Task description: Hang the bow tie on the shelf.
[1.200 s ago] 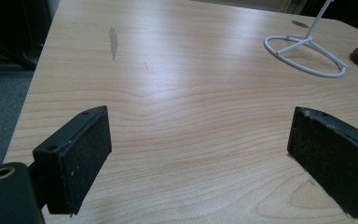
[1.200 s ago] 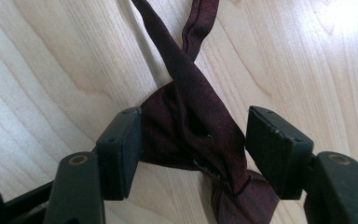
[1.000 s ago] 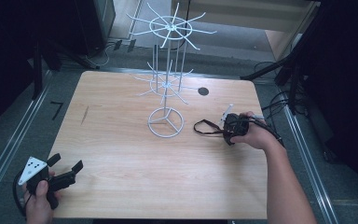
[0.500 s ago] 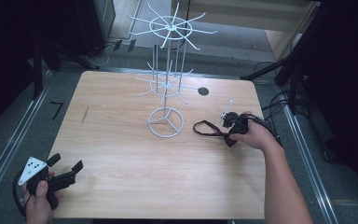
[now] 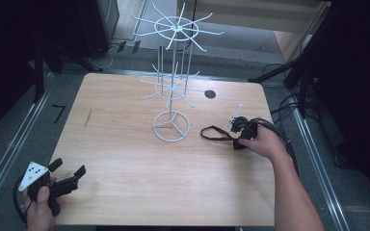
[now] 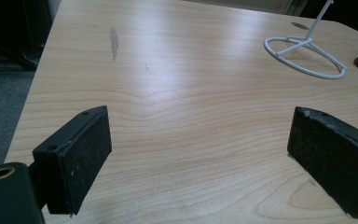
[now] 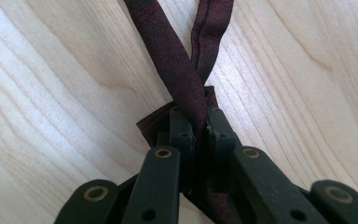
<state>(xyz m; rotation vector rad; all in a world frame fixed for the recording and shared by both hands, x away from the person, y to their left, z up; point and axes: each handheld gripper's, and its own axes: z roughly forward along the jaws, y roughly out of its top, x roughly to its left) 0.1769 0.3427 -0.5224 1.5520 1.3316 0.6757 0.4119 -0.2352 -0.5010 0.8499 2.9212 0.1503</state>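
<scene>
A dark red fabric strap (image 5: 216,134) lies as a loop on the wooden table (image 5: 125,144), right of the white wire rack (image 5: 172,86). My right gripper (image 5: 238,139) is shut on the strap's near end; in the right gripper view the strap (image 7: 177,56) crosses over itself just beyond the closed jaws and my right gripper (image 7: 198,123) pinches it against the table. My left gripper (image 5: 67,171) stands open at the table's near left corner, held by a hand. In the left gripper view my left gripper (image 6: 200,154) has bare wood between its pads (image 6: 77,154).
The rack's ring base (image 6: 305,56) stands mid-table, with two tiers of wire arms above it. A round black hole (image 5: 210,94) sits in the tabletop behind the rack. Cables (image 5: 282,139) trail off the right edge. Dark floor and metal rails surround the table.
The right hand and its gripper have shifted slightly toward the near side with the strap, and the strap's loop has stretched flatter to the left. The left gripper has stayed put.
</scene>
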